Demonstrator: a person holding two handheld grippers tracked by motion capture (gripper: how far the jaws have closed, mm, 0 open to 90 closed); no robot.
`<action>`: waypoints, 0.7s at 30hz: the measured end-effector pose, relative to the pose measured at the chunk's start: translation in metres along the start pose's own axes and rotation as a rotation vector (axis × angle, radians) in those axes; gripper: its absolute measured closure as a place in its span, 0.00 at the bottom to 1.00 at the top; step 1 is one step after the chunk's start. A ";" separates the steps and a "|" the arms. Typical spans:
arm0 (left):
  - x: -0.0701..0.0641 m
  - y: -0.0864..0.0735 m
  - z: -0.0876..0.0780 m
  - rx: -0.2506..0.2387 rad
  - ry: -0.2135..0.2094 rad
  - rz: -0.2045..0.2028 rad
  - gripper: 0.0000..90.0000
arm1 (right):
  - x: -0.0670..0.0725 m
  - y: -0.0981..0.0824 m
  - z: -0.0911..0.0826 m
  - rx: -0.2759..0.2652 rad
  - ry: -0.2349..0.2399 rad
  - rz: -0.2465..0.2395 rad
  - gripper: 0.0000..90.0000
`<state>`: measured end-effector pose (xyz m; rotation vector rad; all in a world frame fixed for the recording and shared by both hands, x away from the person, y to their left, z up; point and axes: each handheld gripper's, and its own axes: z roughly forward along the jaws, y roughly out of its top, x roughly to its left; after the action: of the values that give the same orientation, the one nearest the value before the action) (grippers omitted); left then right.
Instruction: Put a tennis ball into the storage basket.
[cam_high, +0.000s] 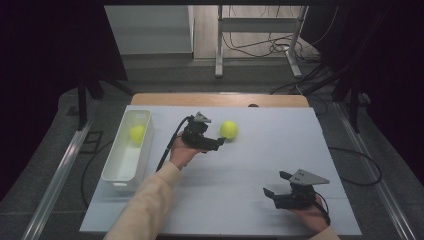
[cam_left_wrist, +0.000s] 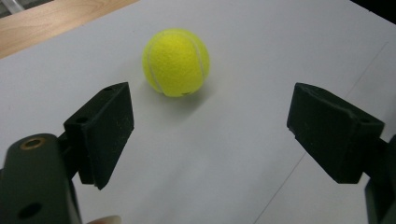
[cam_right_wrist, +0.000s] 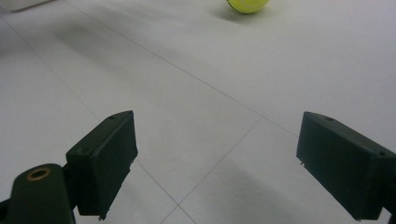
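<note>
A yellow tennis ball (cam_high: 229, 129) lies on the white table top, a little past the middle. My left gripper (cam_high: 218, 144) is just left of it and points at it, jaws open and empty. In the left gripper view the ball (cam_left_wrist: 176, 62) sits ahead of the two black pads (cam_left_wrist: 105, 130), beyond their tips and nearer the left one. A second yellow ball (cam_high: 137, 133) rests inside the white bin (cam_high: 120, 172) at the left. My right gripper (cam_high: 276, 183) is low at the front right, open, with bare table between its jaws (cam_right_wrist: 215, 158); the loose ball (cam_right_wrist: 247, 4) shows at its view's top edge.
The white board (cam_high: 260, 160) covers a wooden table whose far edge (cam_high: 220, 99) shows behind it. Beyond it are a metal desk frame and cables on the floor. Dark curtains flank both sides.
</note>
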<state>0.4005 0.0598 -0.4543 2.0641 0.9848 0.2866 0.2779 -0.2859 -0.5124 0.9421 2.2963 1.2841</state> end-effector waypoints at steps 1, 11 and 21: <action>0.000 0.001 0.002 0.003 0.002 -0.002 0.17 | 0.000 0.000 0.000 -0.001 0.000 0.001 0.14; 0.003 0.006 0.017 0.022 0.013 -0.012 0.17 | 0.000 0.000 0.000 0.002 0.002 -0.001 0.14; 0.006 0.010 0.035 0.040 0.025 -0.017 0.17 | -0.001 0.003 0.006 -0.002 0.010 -0.003 0.14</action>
<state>0.4274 0.0405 -0.4697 2.0918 1.0305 0.2872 0.2831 -0.2813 -0.5131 0.9329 2.3021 1.2924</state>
